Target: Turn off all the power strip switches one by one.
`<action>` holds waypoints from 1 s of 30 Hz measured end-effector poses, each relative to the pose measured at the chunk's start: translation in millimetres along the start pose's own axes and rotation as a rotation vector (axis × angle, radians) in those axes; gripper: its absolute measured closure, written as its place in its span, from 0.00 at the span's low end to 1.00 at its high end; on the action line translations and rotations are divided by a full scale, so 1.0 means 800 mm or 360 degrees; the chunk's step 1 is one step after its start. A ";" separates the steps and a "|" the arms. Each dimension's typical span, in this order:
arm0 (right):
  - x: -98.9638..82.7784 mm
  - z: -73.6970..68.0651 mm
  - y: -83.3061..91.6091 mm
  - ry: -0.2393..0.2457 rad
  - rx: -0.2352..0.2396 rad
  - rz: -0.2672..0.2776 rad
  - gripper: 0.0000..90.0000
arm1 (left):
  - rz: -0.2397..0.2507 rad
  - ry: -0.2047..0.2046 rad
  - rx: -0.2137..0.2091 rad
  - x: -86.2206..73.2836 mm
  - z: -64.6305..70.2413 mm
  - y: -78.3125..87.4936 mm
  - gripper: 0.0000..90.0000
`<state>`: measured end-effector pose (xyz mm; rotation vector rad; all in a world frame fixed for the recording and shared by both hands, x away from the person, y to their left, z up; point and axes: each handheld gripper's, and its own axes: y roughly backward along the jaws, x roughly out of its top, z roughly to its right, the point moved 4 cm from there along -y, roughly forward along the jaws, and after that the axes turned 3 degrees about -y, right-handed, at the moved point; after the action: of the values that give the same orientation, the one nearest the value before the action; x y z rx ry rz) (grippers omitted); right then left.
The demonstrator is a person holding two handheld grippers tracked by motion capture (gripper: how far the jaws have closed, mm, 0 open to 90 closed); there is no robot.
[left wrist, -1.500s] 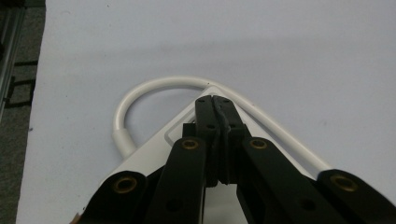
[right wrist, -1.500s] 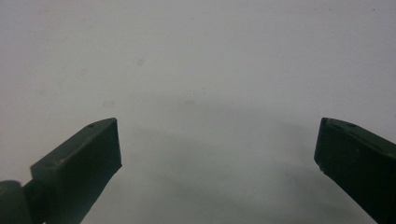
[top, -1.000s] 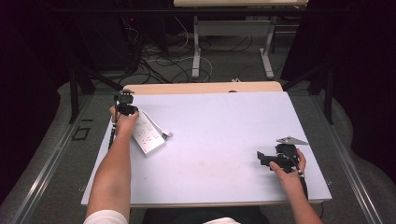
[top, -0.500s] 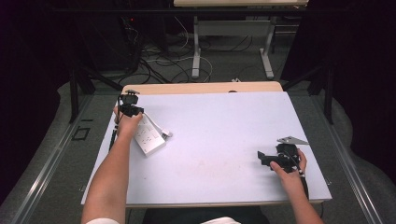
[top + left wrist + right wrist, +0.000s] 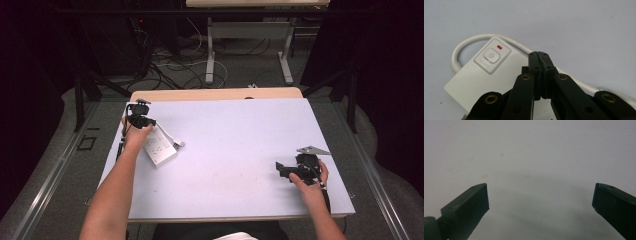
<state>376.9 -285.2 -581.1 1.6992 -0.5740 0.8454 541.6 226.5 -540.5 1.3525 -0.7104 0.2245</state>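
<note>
A white power strip (image 5: 160,148) lies on the left part of the pale table (image 5: 235,135), its white cable (image 5: 172,138) running along its far side. My left gripper (image 5: 139,120) hovers at the strip's far-left end, held in a hand. In the left gripper view the jaws are pressed together; the gripper (image 5: 539,56) sits over the power strip (image 5: 474,82) just right of its power button (image 5: 491,55), where a red light (image 5: 499,46) shows and the cable (image 5: 469,41) loops round. My right gripper (image 5: 281,169) rests at the table's near right, and it (image 5: 540,196) stands wide open over bare table.
A grey three-cornered plate (image 5: 312,150) tops the right gripper. Beyond the table's wooden far edge (image 5: 215,94) the floor holds tangled cables (image 5: 170,65) and the legs of another table (image 5: 210,55). Dark curtains close off both sides.
The left hand and its gripper have shifted slightly to the right over the strip's end. The right gripper has stayed where it was.
</note>
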 end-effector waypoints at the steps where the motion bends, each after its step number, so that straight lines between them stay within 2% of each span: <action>1: 0.000 0.000 0.000 -0.0005 0.0001 -0.0002 0.00 | -0.0004 0.0002 -0.0012 -0.001 0.000 0.001 1.00; 5: 0.000 0.000 0.000 -0.0013 0.0006 -0.0005 0.00 | -0.0019 -0.0030 -0.0019 -0.007 0.001 0.002 1.00; 7: 0.000 0.000 0.000 -0.0017 0.0010 -0.0008 0.00 | -0.0005 -0.0005 -0.0031 -0.009 0.003 0.000 1.00; 10: 0.000 0.000 0.000 -0.0014 0.0008 -0.0004 0.00 | -0.0029 -0.0033 -0.0037 -0.013 0.002 -0.001 1.00; 11: -0.001 0.001 0.000 -0.0005 0.0008 -0.0005 0.00 | -0.0031 -0.0017 -0.0034 -0.014 0.003 -0.001 1.00; 19: -0.001 0.001 0.000 -0.0006 0.0010 -0.0006 0.00 | -0.0030 -0.0049 -0.0059 -0.014 0.006 -0.002 1.00; 22: 0.000 0.000 -0.001 -0.0013 0.0013 -0.0006 0.00 | -0.0056 -0.0062 -0.0064 -0.015 0.007 -0.002 1.00; 25: 0.000 0.001 0.000 -0.0008 0.0014 -0.0006 0.00 | -0.0061 -0.0056 -0.0060 -0.016 0.008 -0.003 1.00; 26: 0.000 0.001 0.000 -0.0014 0.0013 -0.0005 0.00 | -0.0062 -0.0091 -0.0052 -0.016 0.007 -0.004 1.00; 30: -0.001 0.001 0.000 -0.0014 0.0015 -0.0008 0.00 | -0.0054 -0.0069 -0.0027 -0.016 0.007 -0.004 1.00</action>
<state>376.8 -285.7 -581.6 1.7130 -0.5723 0.8386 531.7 223.8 -550.6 1.3554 -0.7235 0.1619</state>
